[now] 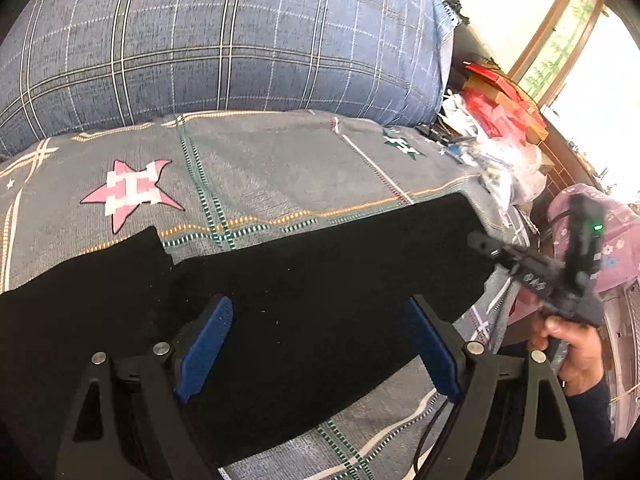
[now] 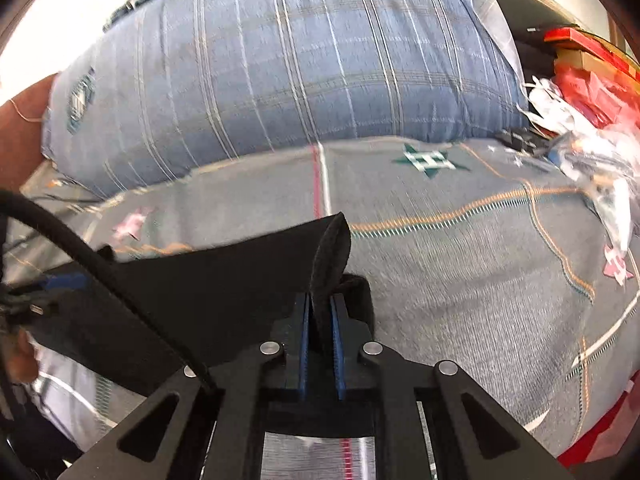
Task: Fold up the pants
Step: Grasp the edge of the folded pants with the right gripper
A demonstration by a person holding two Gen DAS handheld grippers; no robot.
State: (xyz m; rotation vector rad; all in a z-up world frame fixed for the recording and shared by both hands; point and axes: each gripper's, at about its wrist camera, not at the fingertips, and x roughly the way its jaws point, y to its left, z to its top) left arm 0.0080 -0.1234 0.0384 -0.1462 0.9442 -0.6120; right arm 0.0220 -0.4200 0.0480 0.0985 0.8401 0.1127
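Black pants (image 1: 320,300) lie spread across the bed (image 1: 280,168); right gripper (image 2: 320,312) pinches a raised edge, left gripper (image 1: 316,344) hovers wide open.

**Background: bedding and side clutter**

Grey blanket (image 1: 280,168) covers the bed, patterned with dashed orange and green lines, a pink star (image 1: 132,194) and a green star (image 1: 400,145). Big blue plaid pillow (image 1: 224,40) sits on the blanket's far edge. Right of the pillow: red boxes (image 1: 500,108) stacked, crumpled clear plastic bags (image 1: 504,168) just below them. Purple floral fabric (image 1: 624,248) at far right. Wood-framed window (image 1: 560,40) behind, bright.
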